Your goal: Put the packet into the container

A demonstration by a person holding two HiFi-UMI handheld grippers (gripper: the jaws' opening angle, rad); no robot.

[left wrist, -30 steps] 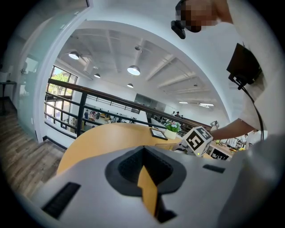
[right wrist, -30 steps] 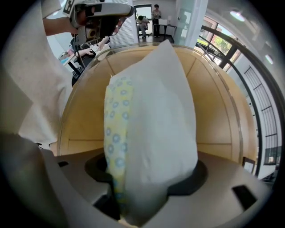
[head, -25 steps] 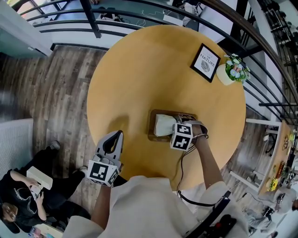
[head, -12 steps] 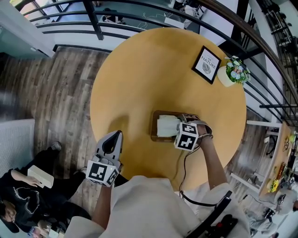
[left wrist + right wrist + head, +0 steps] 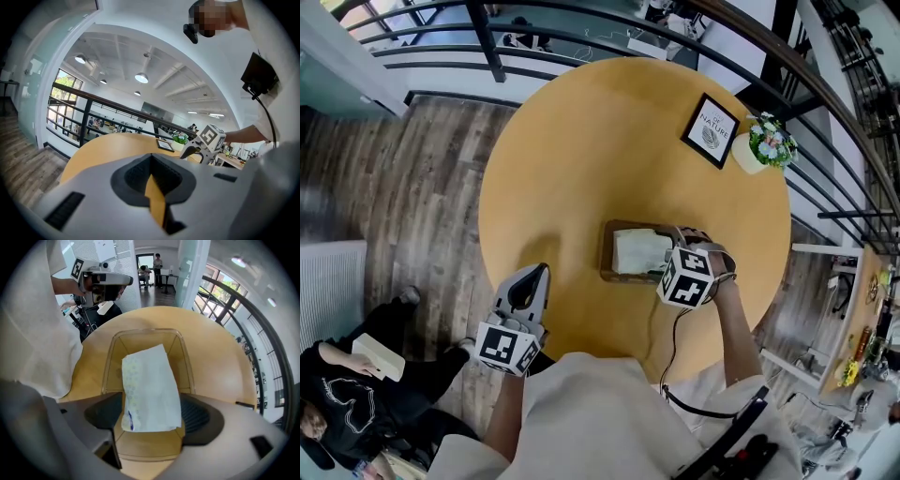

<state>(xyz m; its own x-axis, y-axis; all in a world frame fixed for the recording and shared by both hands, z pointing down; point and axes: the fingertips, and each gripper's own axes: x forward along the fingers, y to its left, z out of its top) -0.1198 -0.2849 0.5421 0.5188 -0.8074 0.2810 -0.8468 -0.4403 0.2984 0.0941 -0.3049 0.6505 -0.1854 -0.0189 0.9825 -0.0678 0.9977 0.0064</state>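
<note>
Right gripper point(image 5: 151, 414): jaws have just been opening, now wide, off the packet point(image 5: 150, 387). Packet: lying in container point(image 5: 108, 366), table's point(image 5: 581, 141) 6 o'clock (task looks finished). Left gripper point(image 5: 528, 281): closed, empty, 7 o'clock.

White packet point(image 5: 150, 385), faint yellow dots, blue dash, below the right gripper point(image 5: 150, 415); clear, brown-tinted container point(image 5: 107, 366); honey-yellow table point(image 5: 581, 150).
</note>
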